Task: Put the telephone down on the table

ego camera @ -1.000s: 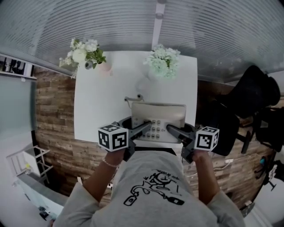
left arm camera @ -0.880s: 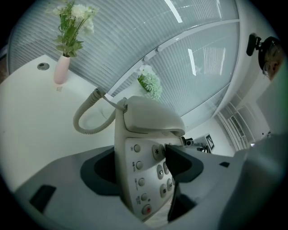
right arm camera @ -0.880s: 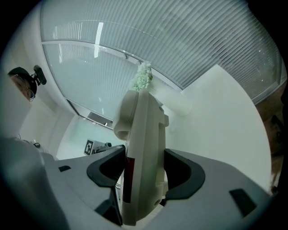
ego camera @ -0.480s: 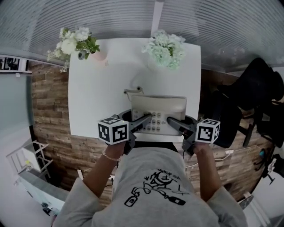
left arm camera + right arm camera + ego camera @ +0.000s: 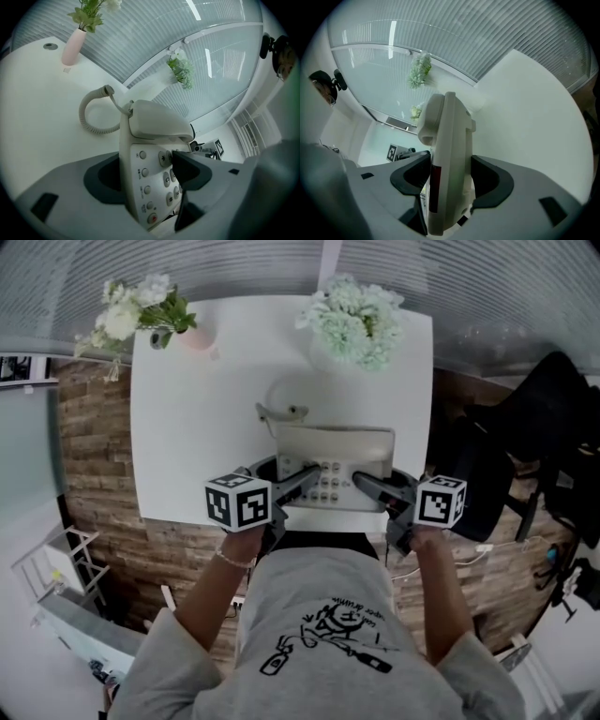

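Note:
A beige desk telephone (image 5: 335, 457) with a keypad and its handset on top is held between both grippers over the near part of the white table (image 5: 187, 427). My left gripper (image 5: 306, 480) is shut on its left side; in the left gripper view one pad presses on the keypad of the telephone (image 5: 152, 124), inside the gripper (image 5: 150, 174). My right gripper (image 5: 366, 486) is shut on the right side, its pads pressing both faces of the telephone (image 5: 447, 136) in the gripper (image 5: 449, 177). The coiled cord (image 5: 93, 119) lies on the table. Whether the base touches the table I cannot tell.
A pink vase of white flowers (image 5: 141, 307) stands at the table's far left corner, and a pale green bouquet (image 5: 357, 320) at the far right. A black chair (image 5: 534, 432) is right of the table. Brick-pattern floor (image 5: 94, 456) lies left of it.
Both grippers have sunk toward the table with the telephone still gripped. The table and flowers now look larger and closer.

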### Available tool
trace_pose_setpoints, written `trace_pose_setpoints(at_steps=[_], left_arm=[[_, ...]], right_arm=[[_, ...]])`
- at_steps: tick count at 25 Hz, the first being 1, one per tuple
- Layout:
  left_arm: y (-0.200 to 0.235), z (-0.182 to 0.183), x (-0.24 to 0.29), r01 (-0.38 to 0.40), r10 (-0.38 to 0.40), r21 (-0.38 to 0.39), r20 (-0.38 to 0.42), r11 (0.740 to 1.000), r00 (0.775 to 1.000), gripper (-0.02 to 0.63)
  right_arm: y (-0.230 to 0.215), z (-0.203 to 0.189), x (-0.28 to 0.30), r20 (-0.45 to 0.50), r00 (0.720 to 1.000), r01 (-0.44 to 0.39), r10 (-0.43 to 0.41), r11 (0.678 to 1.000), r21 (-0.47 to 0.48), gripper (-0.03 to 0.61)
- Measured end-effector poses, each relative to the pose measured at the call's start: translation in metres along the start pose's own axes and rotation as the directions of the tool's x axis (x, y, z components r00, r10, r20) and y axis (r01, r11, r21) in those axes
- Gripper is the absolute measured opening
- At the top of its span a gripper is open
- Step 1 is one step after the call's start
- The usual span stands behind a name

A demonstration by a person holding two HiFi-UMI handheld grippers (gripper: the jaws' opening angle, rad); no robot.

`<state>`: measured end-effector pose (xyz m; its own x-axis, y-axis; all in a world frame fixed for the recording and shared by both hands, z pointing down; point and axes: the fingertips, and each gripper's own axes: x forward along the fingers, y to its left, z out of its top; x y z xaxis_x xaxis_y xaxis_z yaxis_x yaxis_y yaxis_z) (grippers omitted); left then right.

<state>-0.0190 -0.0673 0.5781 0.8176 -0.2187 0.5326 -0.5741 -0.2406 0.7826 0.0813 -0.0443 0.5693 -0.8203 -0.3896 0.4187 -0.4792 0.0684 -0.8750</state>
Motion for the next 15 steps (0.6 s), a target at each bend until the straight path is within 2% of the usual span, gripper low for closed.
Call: trace_pose_setpoints(at_steps=[15], left_arm=[[0.042, -0.014, 0.034, -0.028, 0.027, -0.029, -0.025, 0.999, 0.999, 0.304]], right_arm=[[-0.054, -0.010, 0.022, -0.028, 0.999, 0.016, -0.014, 0.998, 0.066, 0.284]])
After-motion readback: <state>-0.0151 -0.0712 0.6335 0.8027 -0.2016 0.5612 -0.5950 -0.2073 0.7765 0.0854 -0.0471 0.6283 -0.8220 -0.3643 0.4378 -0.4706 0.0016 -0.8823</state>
